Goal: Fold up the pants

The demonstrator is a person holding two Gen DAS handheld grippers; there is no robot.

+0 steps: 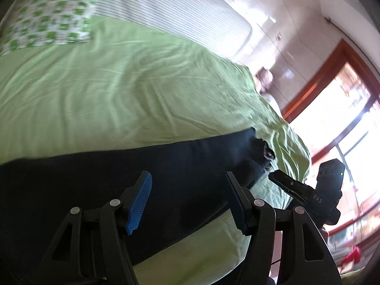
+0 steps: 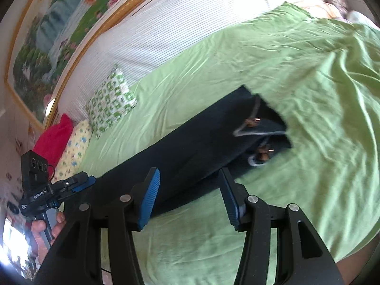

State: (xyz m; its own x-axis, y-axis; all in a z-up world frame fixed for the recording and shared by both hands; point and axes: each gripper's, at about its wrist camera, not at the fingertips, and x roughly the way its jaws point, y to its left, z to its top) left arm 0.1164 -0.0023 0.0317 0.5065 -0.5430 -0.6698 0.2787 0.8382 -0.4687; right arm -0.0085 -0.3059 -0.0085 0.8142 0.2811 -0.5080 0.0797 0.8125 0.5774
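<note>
Dark navy pants point(image 1: 133, 178) lie as a long strip on a green bedsheet point(image 1: 118, 90). In the right wrist view the pants point(image 2: 190, 149) show their waistband with a grey drawstring point(image 2: 251, 130) at the far right end. My left gripper point(image 1: 187, 201) is open and empty just above the middle of the pants. My right gripper point(image 2: 190, 194) is open and empty over the pants' near edge. Each gripper shows in the other's view: the right one point(image 1: 285, 182) near the waist end, the left one point(image 2: 78, 185) near the leg end.
A green-patterned pillow point(image 2: 111, 102), a yellow pillow point(image 2: 73, 152) and a red cushion point(image 2: 54, 137) lie at the bed's head by a striped white sheet point(image 2: 166, 30). A framed picture point(image 2: 59, 30) hangs behind. The bed's edge point(image 1: 296, 147) drops off by a bright doorway.
</note>
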